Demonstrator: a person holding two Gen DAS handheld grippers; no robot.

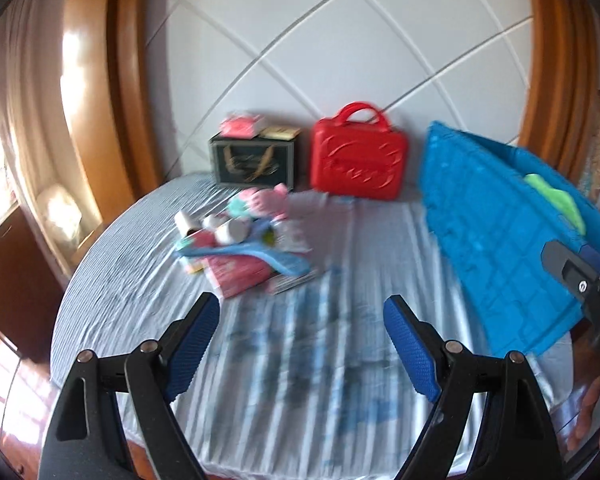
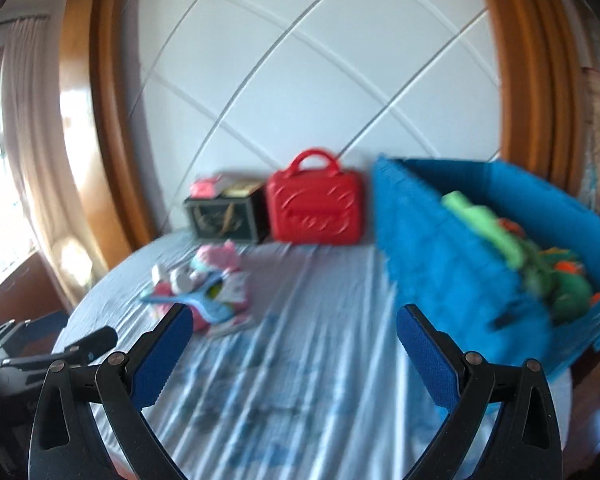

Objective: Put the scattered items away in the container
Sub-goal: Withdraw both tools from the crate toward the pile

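Two grippers are in view, both with blue-padded fingers spread wide and nothing between them. The left gripper [image 1: 302, 344] hovers above the striped bedsheet [image 1: 300, 380], touching nothing. The right gripper [image 2: 292, 354] likewise hangs clear of the sheet, its fingers parted and unloaded.

Ahead of the left fingers and slightly to their left lies the pile of scattered items [image 1: 244, 248]: pale cups, a pink soft toy, a blue flat piece and a pink packet, overlapping one another. Both views are motion-blurred, so the individual pieces are probably not all told apart. The blue container [image 2: 460, 264] sits right of and just beyond the right fingers, tilted, with green toys [image 2: 540, 264] inside; its near wall stands close to the right finger pad.

Bare sheet runs between the pile and the container, directly ahead of both grippers. Beyond it, against the white headboard [image 1: 340, 40], stand a red case [image 1: 358, 160] and a dark box [image 1: 254, 160], side by side.

Both grippers point forward and slightly downward over the bed.
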